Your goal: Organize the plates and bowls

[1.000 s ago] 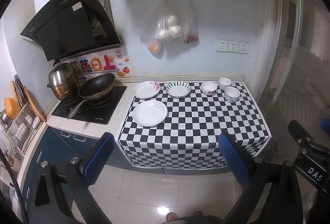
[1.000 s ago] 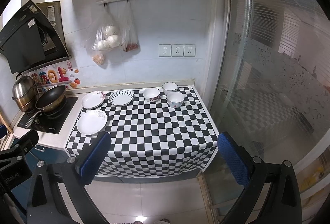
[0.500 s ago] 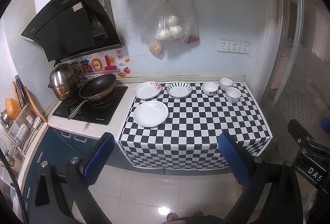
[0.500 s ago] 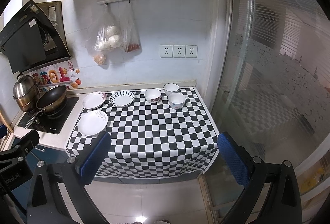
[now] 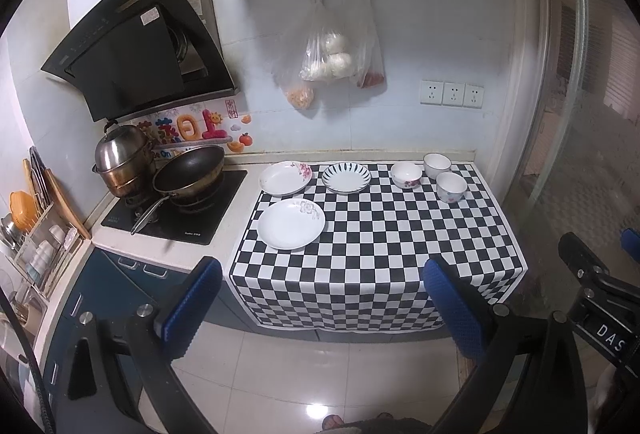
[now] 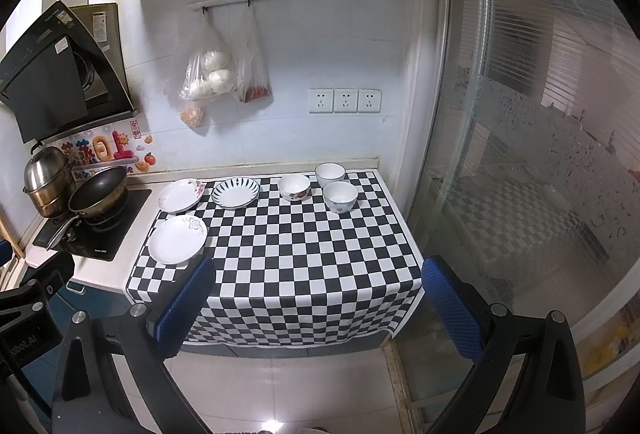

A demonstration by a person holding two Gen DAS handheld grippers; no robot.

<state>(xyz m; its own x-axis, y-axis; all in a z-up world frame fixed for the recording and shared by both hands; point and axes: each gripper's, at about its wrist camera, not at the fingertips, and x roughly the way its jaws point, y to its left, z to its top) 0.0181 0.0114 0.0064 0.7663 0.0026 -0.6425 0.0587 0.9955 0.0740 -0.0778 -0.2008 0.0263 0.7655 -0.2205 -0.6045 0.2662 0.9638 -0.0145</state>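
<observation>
Both the left gripper (image 5: 322, 308) and right gripper (image 6: 316, 306) hang spread apart, empty, well short of the plates (image 5: 291, 223) and bowls (image 5: 451, 187) on the checkered cloth (image 6: 304, 254). "DAS" marks the right gripper's body.

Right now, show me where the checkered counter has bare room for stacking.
The free patch is the front and middle of the black-and-white checkered cloth, bordered by the white floral plate and the three small white bowls. The back row, including the blue-striped plate, is crowded.
</observation>
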